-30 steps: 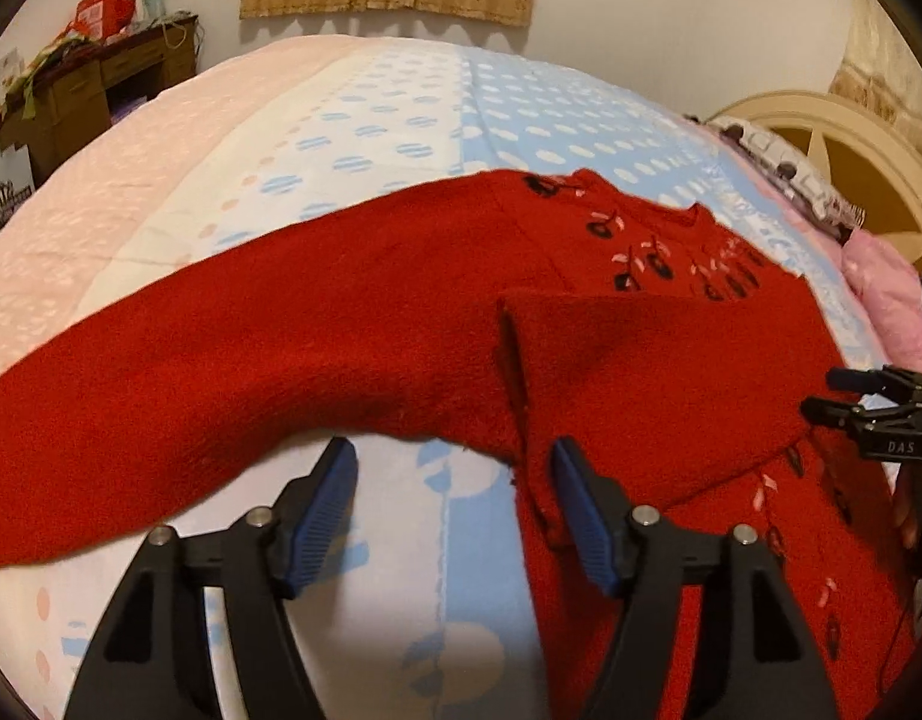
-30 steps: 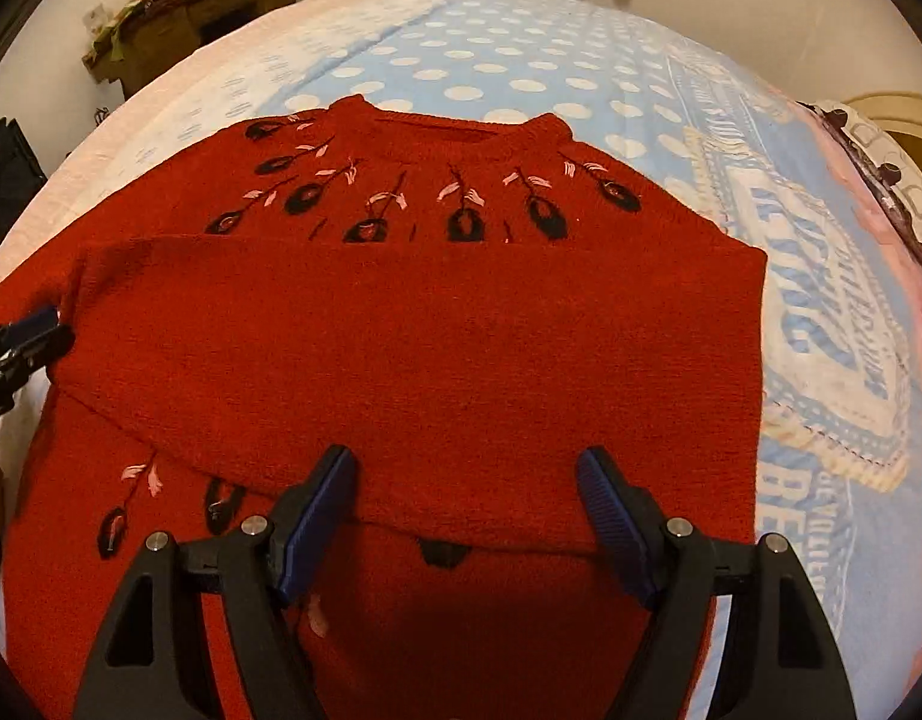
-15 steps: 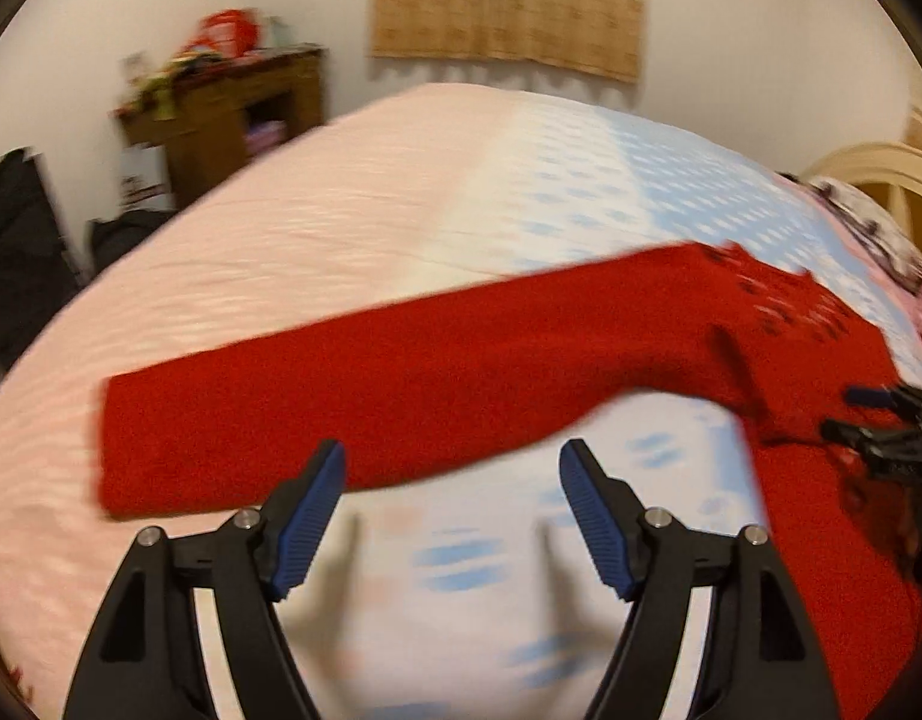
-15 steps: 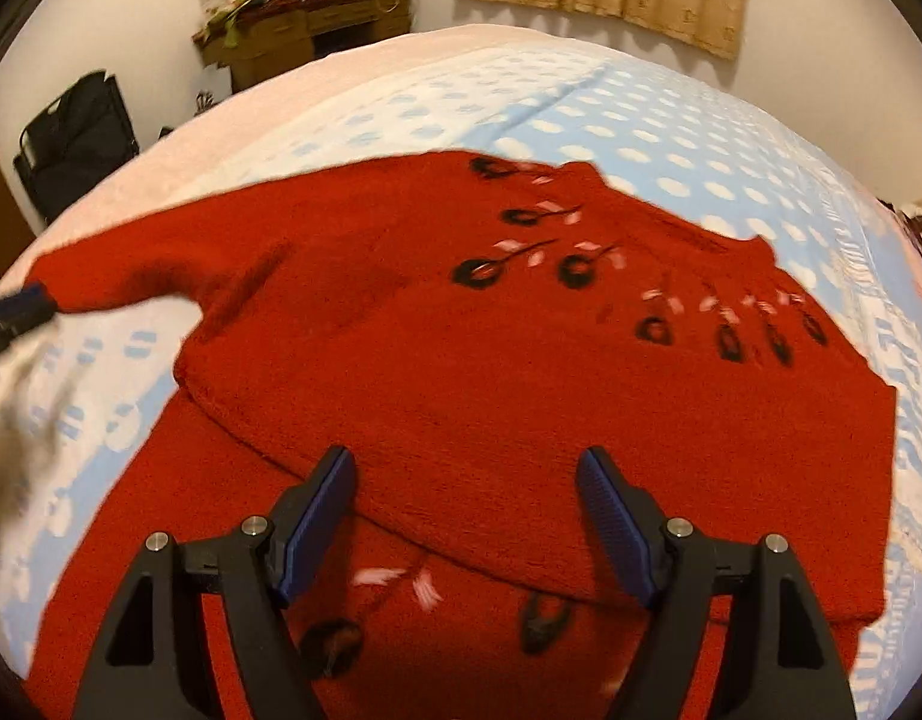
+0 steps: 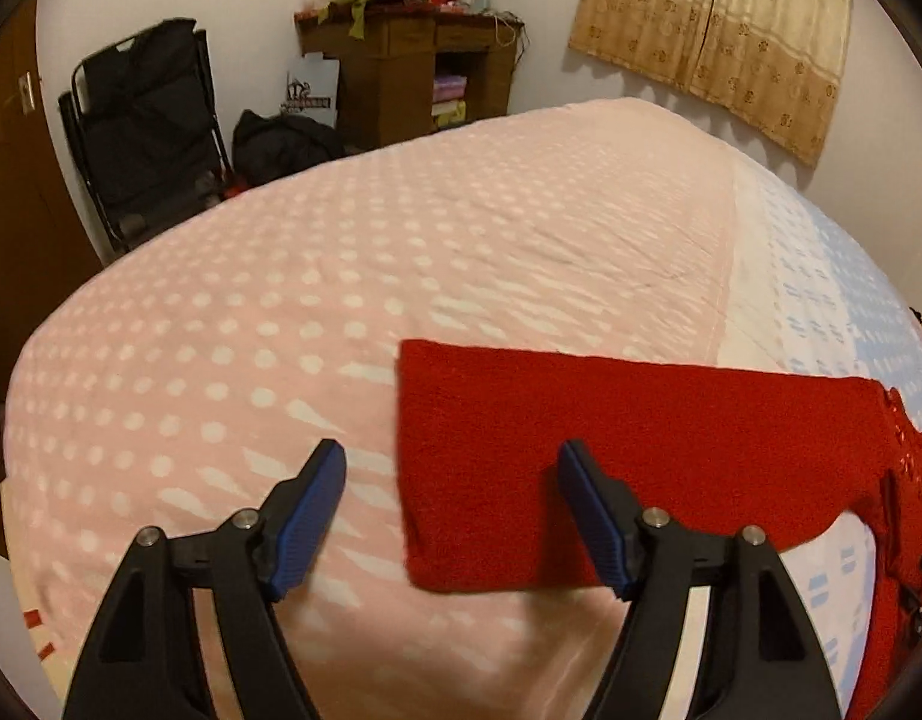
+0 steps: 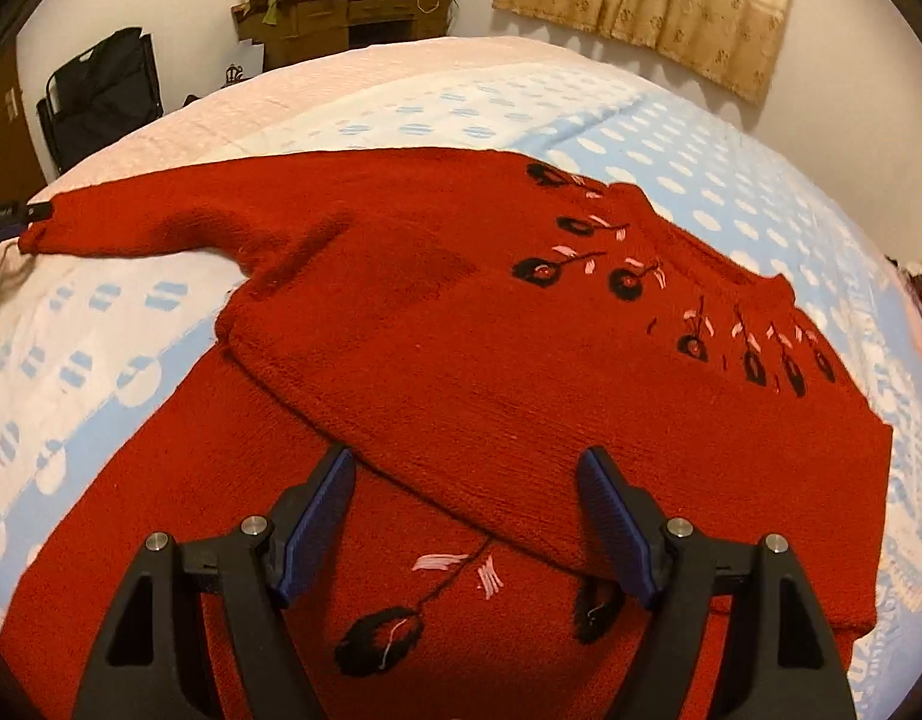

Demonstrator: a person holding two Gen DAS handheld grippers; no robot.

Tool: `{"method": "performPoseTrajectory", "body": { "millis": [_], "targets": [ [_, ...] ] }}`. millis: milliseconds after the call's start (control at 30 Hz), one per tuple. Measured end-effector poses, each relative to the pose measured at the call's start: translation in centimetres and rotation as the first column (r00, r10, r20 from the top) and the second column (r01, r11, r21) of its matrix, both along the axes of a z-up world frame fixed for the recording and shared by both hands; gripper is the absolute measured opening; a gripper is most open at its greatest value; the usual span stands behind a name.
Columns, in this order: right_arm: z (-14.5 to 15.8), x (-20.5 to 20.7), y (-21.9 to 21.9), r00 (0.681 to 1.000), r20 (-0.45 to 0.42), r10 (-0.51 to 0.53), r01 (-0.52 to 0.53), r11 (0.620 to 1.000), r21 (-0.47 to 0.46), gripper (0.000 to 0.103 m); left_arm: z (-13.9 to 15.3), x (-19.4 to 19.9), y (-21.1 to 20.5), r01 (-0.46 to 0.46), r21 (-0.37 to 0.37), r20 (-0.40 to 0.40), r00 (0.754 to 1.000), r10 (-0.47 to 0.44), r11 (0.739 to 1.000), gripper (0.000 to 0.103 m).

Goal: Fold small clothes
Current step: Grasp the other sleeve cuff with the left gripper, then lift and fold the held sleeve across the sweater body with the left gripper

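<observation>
Swung leftward since a second ago: left gripper (image 5: 452, 507) now pointed at the sleeve end, no longer at the sweater body. Jaws spread wide, holding nothing; right-hand blue pad (image 5: 586, 522) over red knit in the left wrist view, left-hand pad over bare pink cover, contact not judged. Cuff edge (image 5: 404, 462) running top to bottom between the two pads, just right of frame centre. Sleeve (image 5: 640, 426) stretched flat from there toward the right edge of the frame, long axis left-right, joining the body at far right. Beyond it, pink dotted bedspread (image 5: 341, 252), then a folding chair (image 5: 143, 126) and a cluttered wooden desk (image 5: 401, 60) at upper left and top.

Right gripper (image 6: 466, 516) also turned since earlier, parked low centre over the sweater (image 6: 461, 312), jaws wide apart, empty. Other sleeve already folded across the chest, its lower edge running diagonally just ahead of the pads. Unfolded sleeve reaching to the far left of that frame, with a dark tip of the left tool (image 6: 5, 216) at its end.

Key relation: cuff closest to the left gripper, well apart from the right. Likely next: pinch at the cuff, carry rightward along the sleeve axis onto the body. Risk: loose knit sagging or dragging mid-span.
</observation>
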State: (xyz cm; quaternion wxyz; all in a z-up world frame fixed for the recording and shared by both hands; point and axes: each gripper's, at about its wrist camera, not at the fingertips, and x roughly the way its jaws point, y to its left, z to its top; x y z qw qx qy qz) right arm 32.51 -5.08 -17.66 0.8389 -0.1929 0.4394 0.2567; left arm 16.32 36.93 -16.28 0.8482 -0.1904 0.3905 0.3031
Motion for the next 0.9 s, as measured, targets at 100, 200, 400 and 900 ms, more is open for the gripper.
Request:
{"method": "performPoseTrajectory", "body": {
  "millis": [100, 200, 400, 900],
  "targets": [
    [-0.1, 0.0, 0.0, 1.000, -0.007, -0.002, 0.002, 1.000, 0.006, 0.078, -0.2, 1.2, -0.4, 0.015, 0.012, 0.000, 1.000, -0.015, 1.000, 0.063],
    [-0.2, 0.1, -0.2, 1.000, -0.015, -0.006, 0.006, 1.000, 0.015, 0.078, -0.5, 2.0, 0.1, 0.028, -0.012, -0.008, 1.000, -0.028, 1.000, 0.056],
    [-0.2, 0.0, -0.2, 1.000, -0.013, -0.008, 0.008, 1.000, 0.016, 0.078, -0.1, 1.2, 0.9, 0.052, -0.092, 0.022, 0.999, -0.050, 0.994, 0.012],
    [1.3, 0.1, -0.7, 0.999, -0.030, -0.013, 0.014, 0.999, 0.036, 0.078, 5.6, 0.2, -2.1, 0.181, -0.171, 0.239, 0.961, -0.137, 0.968, 0.011]
  ]
}}
